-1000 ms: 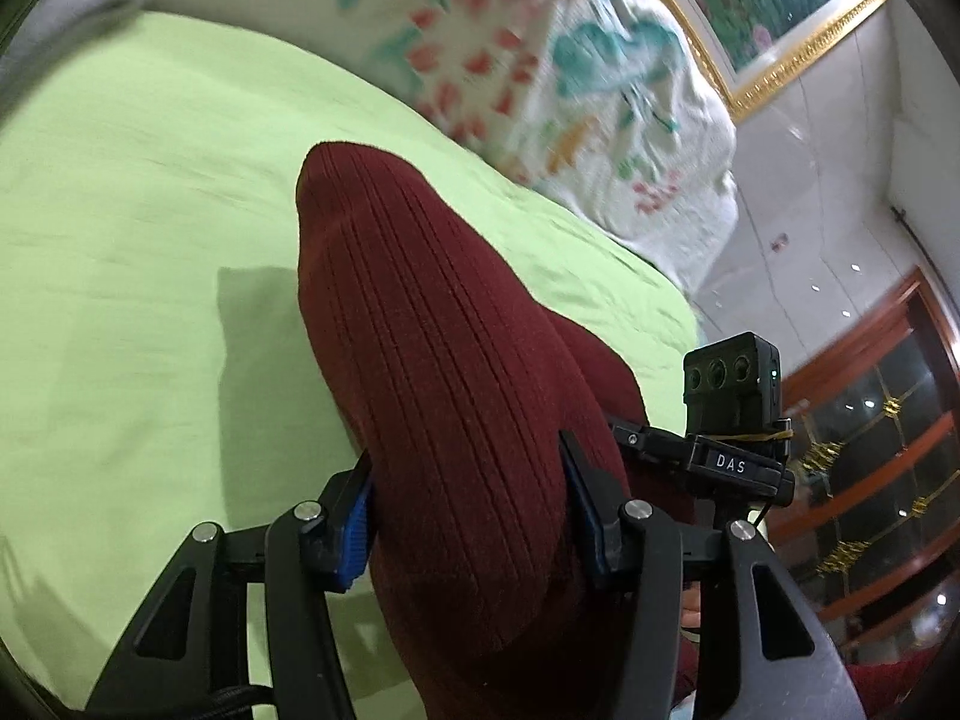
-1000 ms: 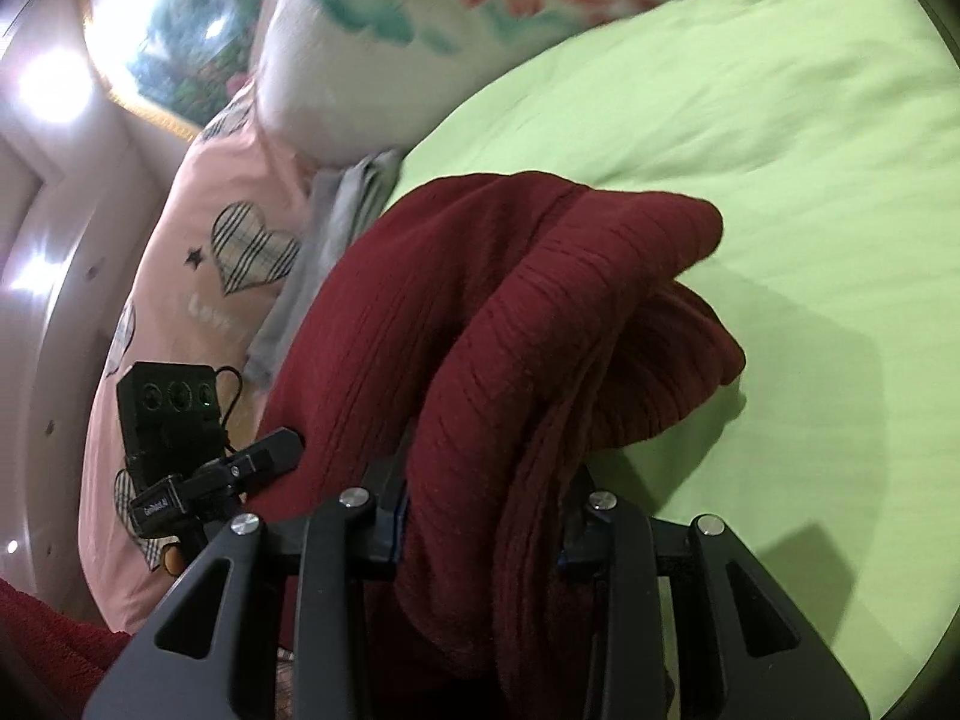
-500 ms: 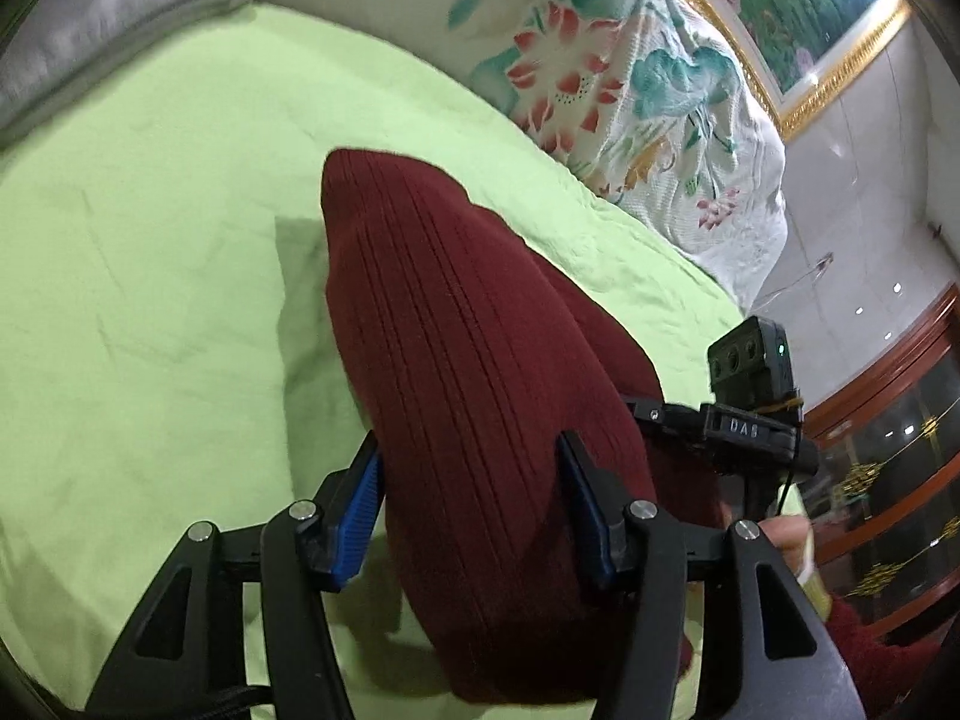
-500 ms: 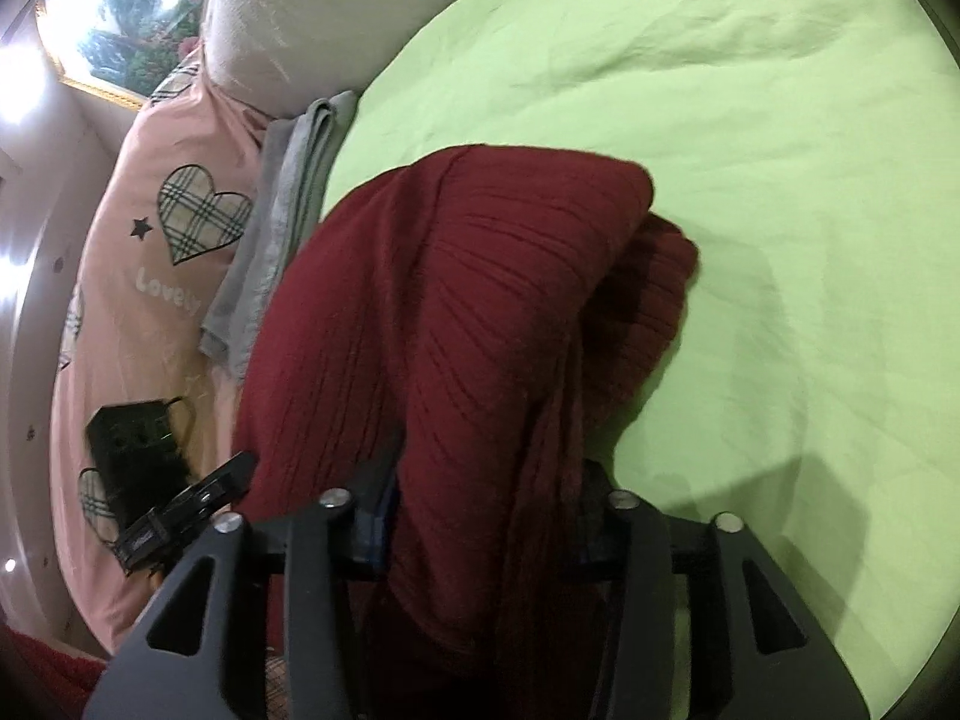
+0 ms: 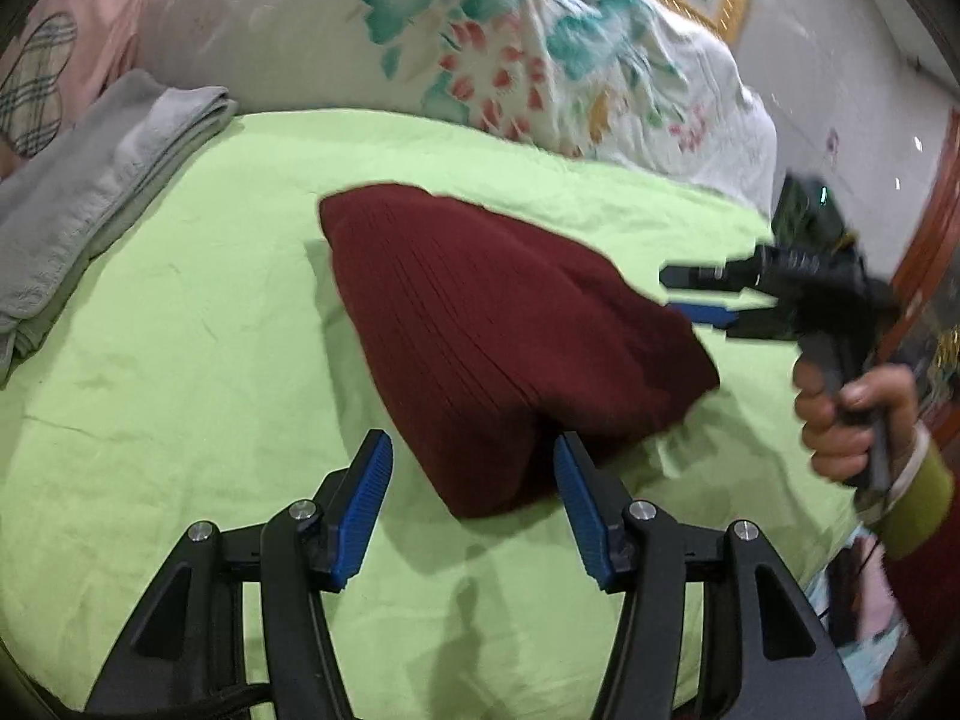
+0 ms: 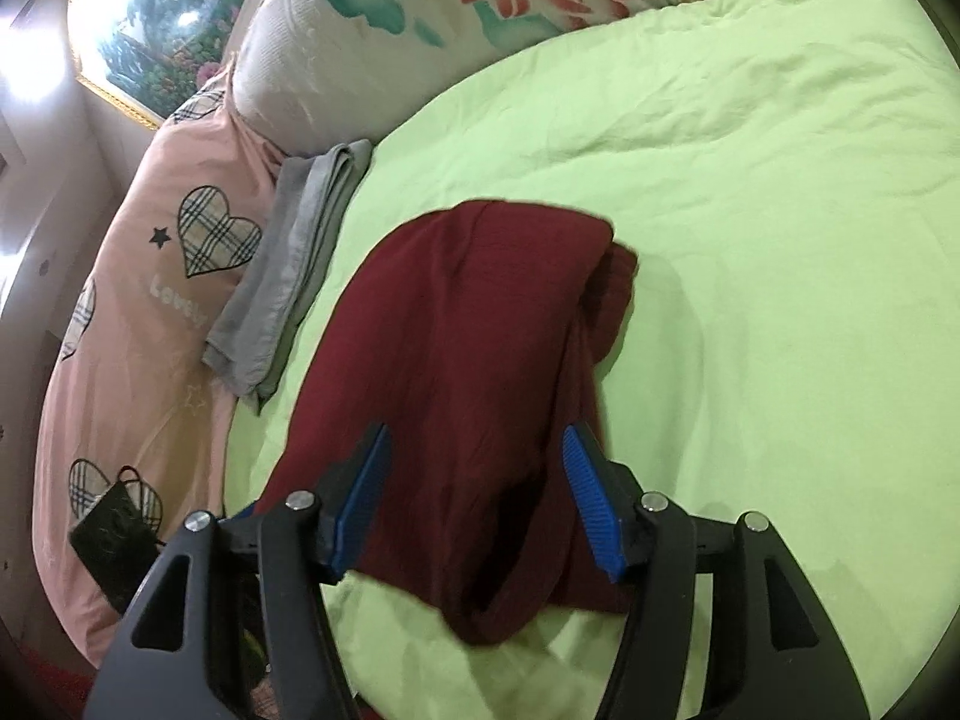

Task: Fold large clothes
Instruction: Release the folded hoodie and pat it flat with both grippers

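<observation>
A dark red ribbed knit garment (image 5: 504, 336) lies folded in a thick bundle on the light green bed sheet (image 5: 180, 360). My left gripper (image 5: 474, 486) is open just behind its near corner, blue pads apart and not touching it. My right gripper (image 6: 474, 498) is open too; the garment (image 6: 468, 360) lies between and under its fingers without being pinched. The right gripper also shows in the left wrist view (image 5: 696, 294) at the garment's right edge, held by a hand.
A folded grey cloth (image 5: 90, 192) lies at the sheet's left edge, also in the right wrist view (image 6: 294, 276). A floral quilt (image 5: 480, 48) and a pink heart-print pillow (image 6: 138, 312) border the bed. A black device (image 6: 114, 534) lies on the pillow.
Both grippers have opened and let go of the red garment. It has dropped onto the sheet, and both grippers have drawn back from it.
</observation>
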Tool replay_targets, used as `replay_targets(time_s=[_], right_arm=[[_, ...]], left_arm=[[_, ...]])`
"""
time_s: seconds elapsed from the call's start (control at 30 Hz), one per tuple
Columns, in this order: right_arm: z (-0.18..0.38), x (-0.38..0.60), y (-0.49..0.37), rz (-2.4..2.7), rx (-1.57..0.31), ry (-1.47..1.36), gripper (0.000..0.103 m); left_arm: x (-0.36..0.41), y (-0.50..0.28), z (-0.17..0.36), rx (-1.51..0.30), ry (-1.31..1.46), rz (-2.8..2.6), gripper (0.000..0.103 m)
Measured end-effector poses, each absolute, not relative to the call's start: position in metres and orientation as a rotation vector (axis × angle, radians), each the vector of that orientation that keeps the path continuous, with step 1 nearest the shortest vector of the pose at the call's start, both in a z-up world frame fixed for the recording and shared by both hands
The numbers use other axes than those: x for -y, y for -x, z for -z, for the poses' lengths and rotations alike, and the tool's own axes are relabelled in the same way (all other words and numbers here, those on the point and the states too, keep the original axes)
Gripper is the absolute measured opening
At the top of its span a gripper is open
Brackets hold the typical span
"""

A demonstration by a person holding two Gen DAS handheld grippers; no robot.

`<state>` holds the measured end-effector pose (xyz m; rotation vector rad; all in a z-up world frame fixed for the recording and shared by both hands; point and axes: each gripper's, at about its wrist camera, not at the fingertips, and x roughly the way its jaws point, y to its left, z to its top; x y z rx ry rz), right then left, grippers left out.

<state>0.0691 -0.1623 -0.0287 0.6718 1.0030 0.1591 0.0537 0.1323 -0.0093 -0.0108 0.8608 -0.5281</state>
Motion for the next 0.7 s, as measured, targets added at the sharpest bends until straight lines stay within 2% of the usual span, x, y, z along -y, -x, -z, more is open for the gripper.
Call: replay_targets(time_s=[0.2, 0.27, 0.3, 0.33, 0.37, 0.47, 0.7], right_arm=[[0.045, 0.139, -0.069, -0.175, -1.065, -0.644, 0.058], [0.053, 0.132, -0.071, -0.170, -1.087, -0.619, 0.023], [0.056, 0.129, -0.075, -0.171, -1.103, -0.607, 0.004], [0.053, 0.127, -0.077, -0.178, -1.085, -0.607, 0.004], [0.047, 0.129, -0.076, -0.190, -1.051, -0.609, 0.004], [0.029, 0.144, -0.072, -0.127, -0.988, -0.552, 0.004], [0.083, 0.151, -0.071, -0.061, -1.143, -0.501, 0.003]], left_arm=[[-0.112, -0.059, 0.024, -0.834, -0.067, 0.408, 0.056], [-0.108, -0.069, 0.035, -0.854, -0.090, 0.342, 0.051], [-0.107, -0.073, 0.040, -0.863, -0.097, 0.307, 0.045], [-0.105, -0.074, 0.040, -0.868, -0.107, 0.291, 0.034], [-0.102, -0.074, 0.038, -0.864, -0.123, 0.276, 0.032], [-0.092, -0.065, 0.041, -0.858, -0.206, 0.222, 0.028], [-0.099, -0.060, 0.051, -0.906, -0.144, 0.286, 0.028]])
